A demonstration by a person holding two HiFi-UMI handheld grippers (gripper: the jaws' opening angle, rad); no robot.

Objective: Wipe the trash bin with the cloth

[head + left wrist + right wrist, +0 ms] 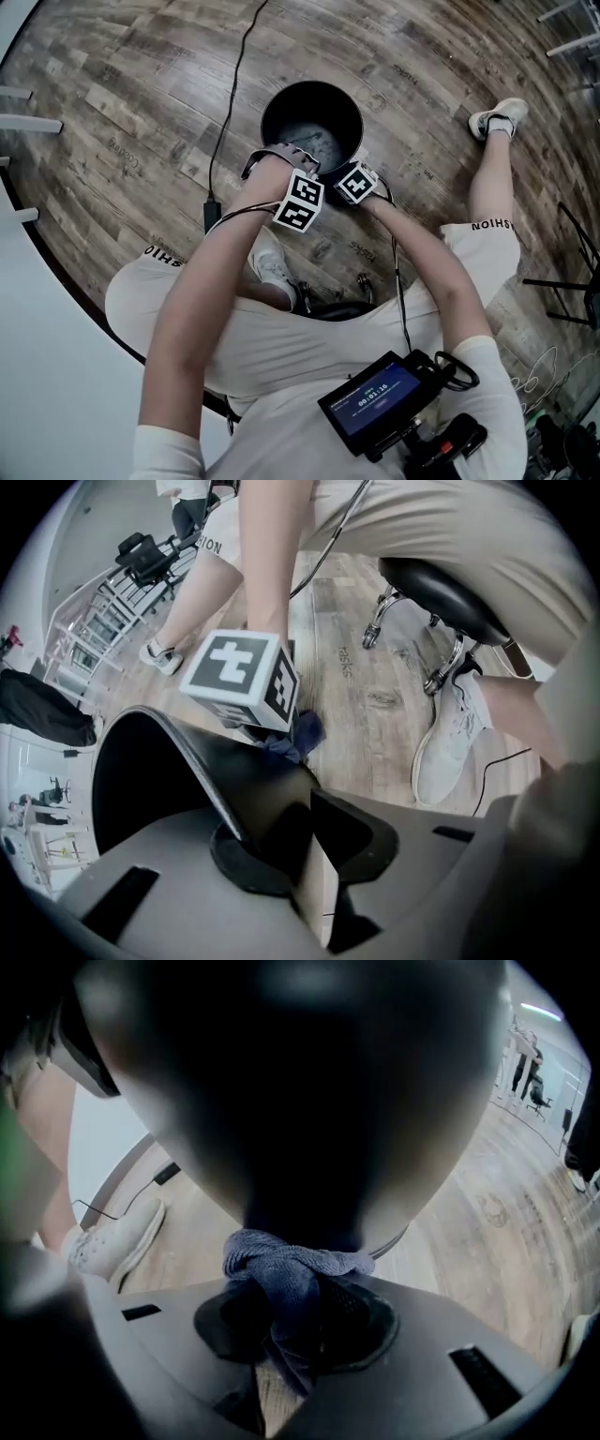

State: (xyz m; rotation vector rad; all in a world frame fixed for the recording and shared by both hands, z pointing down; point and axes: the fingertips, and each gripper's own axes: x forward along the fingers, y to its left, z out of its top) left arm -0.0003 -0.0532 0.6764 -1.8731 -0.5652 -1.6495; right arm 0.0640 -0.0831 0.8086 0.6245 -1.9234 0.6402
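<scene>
A black round trash bin (311, 122) stands upright on the wooden floor in front of the seated person. My left gripper (291, 169) points straight down at the bin's near rim. In the left gripper view it (281, 827) is shut on that rim (202, 761), which passes between its jaws. Just right of it, my right gripper (354, 180) is low against the bin's outer wall. In the right gripper view it (295, 1321) is shut on a bunched blue cloth (291, 1265) that touches the dark bin wall (300, 1101). The cloth (298, 735) also shows under the right gripper's marker cube (239, 677).
A black-seated stool with chrome legs (441, 592) stands behind the bin, under the person. The person's white shoes (450, 742) (502, 117) rest on the floor either side. A black cable (230, 84) runs past the bin's left. A black stand (572, 281) is at right.
</scene>
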